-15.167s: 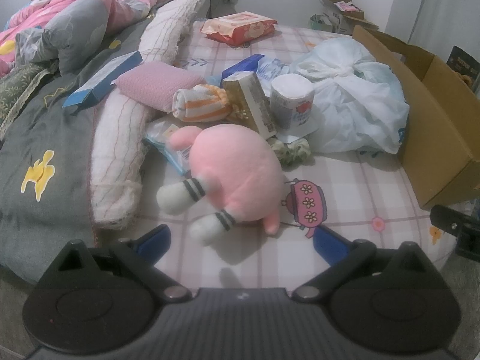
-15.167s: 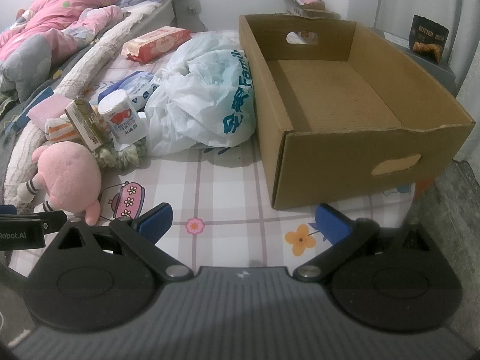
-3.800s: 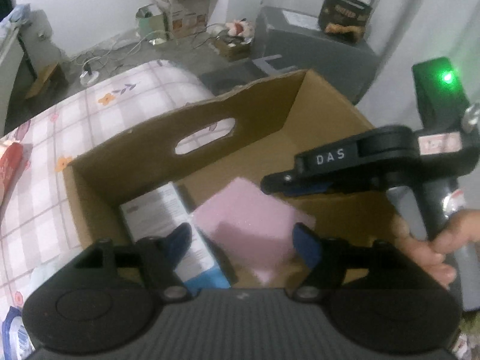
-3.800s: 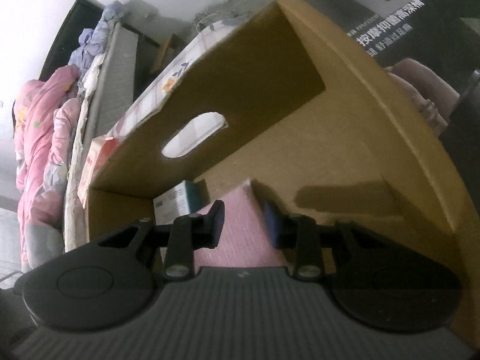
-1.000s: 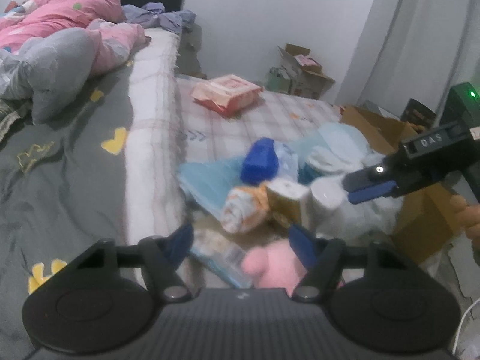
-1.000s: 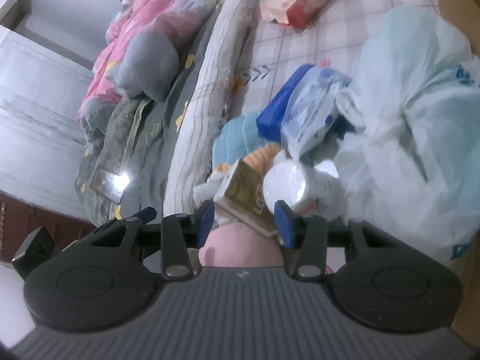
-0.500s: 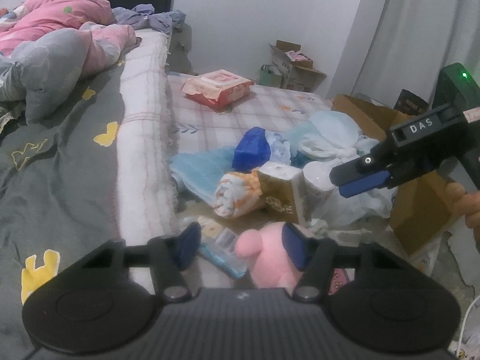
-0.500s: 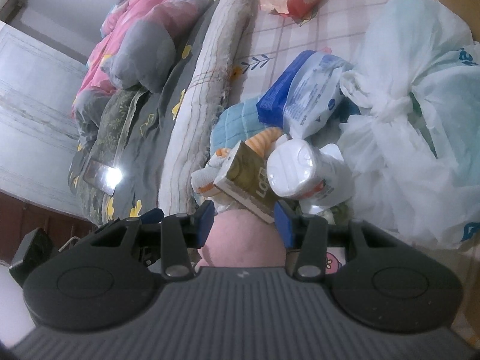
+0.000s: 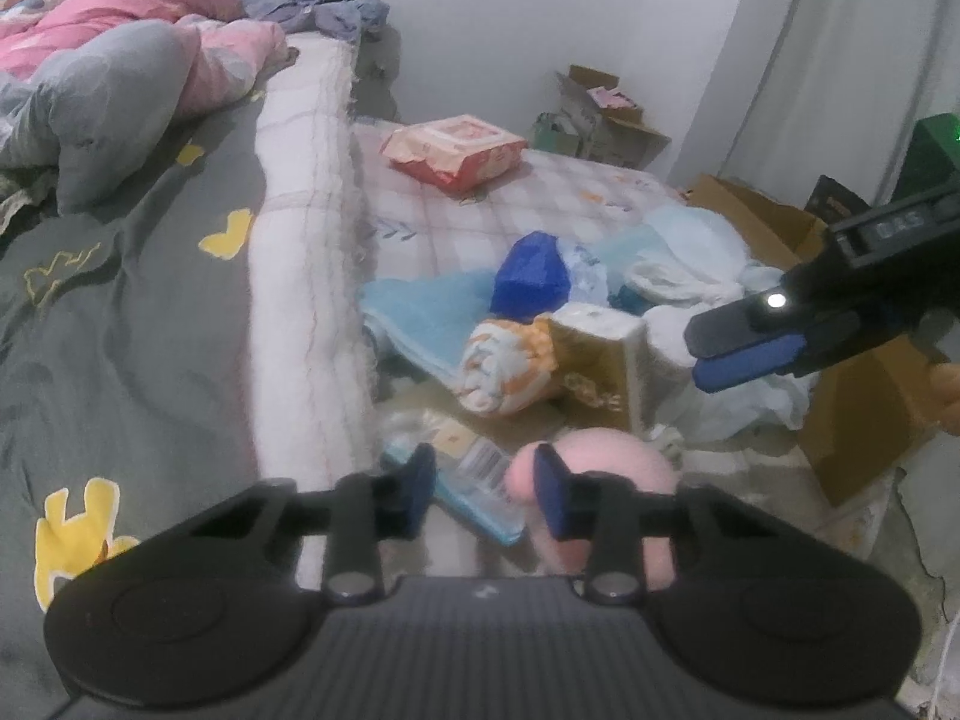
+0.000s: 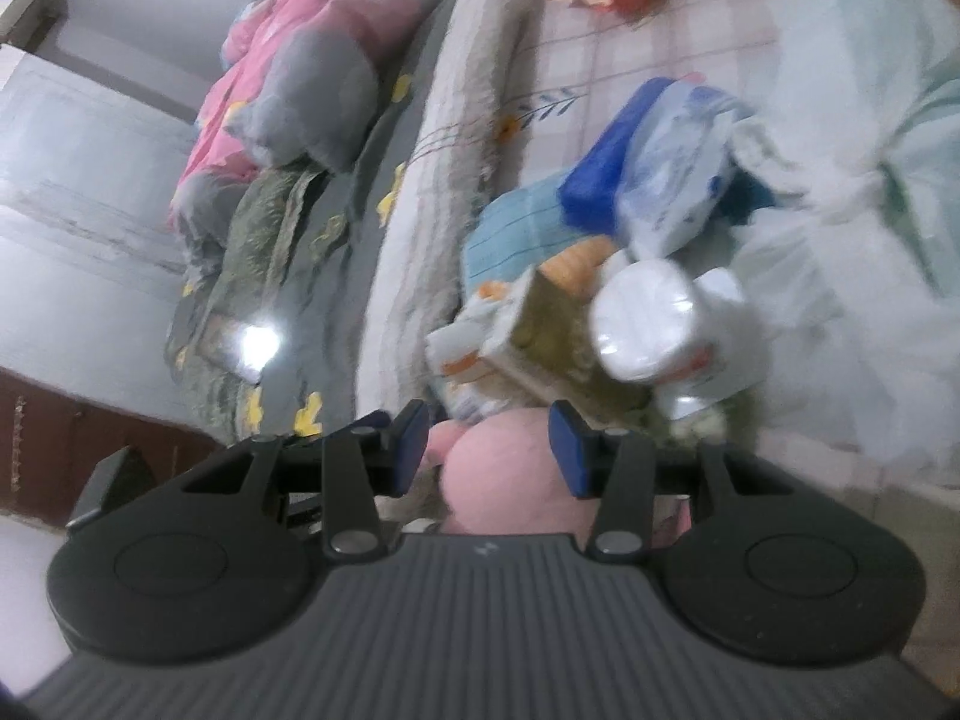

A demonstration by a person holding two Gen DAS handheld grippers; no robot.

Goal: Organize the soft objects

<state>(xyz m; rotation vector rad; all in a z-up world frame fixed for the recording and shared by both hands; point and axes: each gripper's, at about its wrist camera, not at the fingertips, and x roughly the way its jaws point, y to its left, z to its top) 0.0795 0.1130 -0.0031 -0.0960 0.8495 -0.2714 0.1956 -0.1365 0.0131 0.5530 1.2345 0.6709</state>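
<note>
A pink plush toy (image 9: 606, 462) lies on the bed at the near edge of a pile of items; it also shows in the right wrist view (image 10: 510, 480). My left gripper (image 9: 483, 489) is open and empty, just above and left of the plush. My right gripper (image 10: 489, 450) is open, its jaws on either side of the plush's top, not closed on it. It shows from the side in the left wrist view (image 9: 750, 342). An orange-striped rolled cloth (image 9: 510, 366) and a light blue towel (image 9: 420, 318) lie behind the plush.
A gold carton (image 9: 606, 360), a white roll (image 10: 654, 324), a blue wipes pack (image 9: 531, 276) and a white plastic bag (image 9: 690, 258) crowd the pile. A cardboard box (image 9: 864, 396) stands at right. A red wipes pack (image 9: 456, 150) lies farther back. Grey and pink bedding (image 9: 120, 90) fills the left.
Both grippers have moved in closer to the pink plush. The left jaws have narrowed somewhat. The right gripper has dropped down over the plush.
</note>
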